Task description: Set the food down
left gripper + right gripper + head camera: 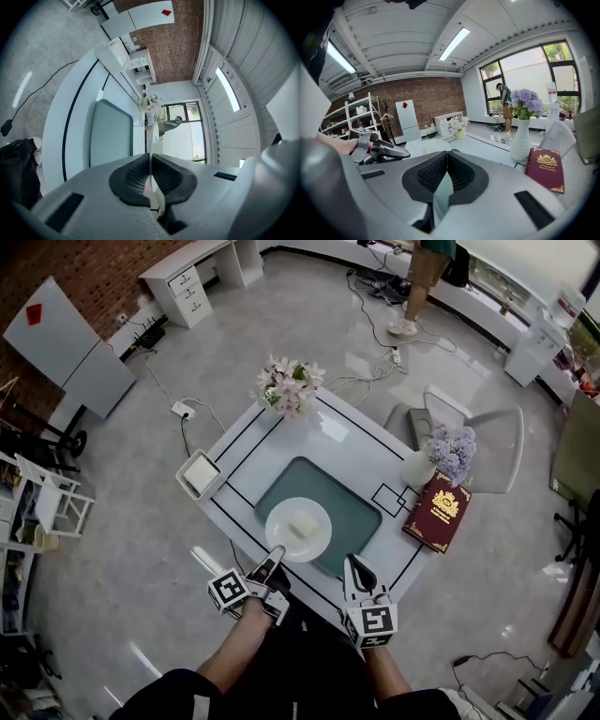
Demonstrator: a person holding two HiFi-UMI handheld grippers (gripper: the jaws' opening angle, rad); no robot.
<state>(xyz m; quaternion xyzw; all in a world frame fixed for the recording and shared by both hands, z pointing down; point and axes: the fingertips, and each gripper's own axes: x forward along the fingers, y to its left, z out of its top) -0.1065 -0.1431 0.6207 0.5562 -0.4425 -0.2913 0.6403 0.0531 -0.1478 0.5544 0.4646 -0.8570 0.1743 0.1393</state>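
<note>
A white plate [282, 543] with a pale block of food [300, 527] rests on the teal mat [361, 512] of the white table [248, 442]. My left gripper [275, 555] is at the plate's near rim, shut on it. In the left gripper view the rim [149, 140] shows edge-on as a thin white line pinched between the pads of the left gripper [150, 161]. My right gripper [352, 564] hovers at the table's near edge, to the right of the plate, shut with nothing in it. In the right gripper view its pads [446, 157] meet, and the plate [424, 146] lies beyond them.
Pink flowers [289, 385] stand at the table's far corner. A vase of purple flowers [450, 451] and a red book [438, 510] are at the right. A white box [199, 474] sits at the left corner. A chair [487, 442] stands behind the table, and a person [427, 277] far back.
</note>
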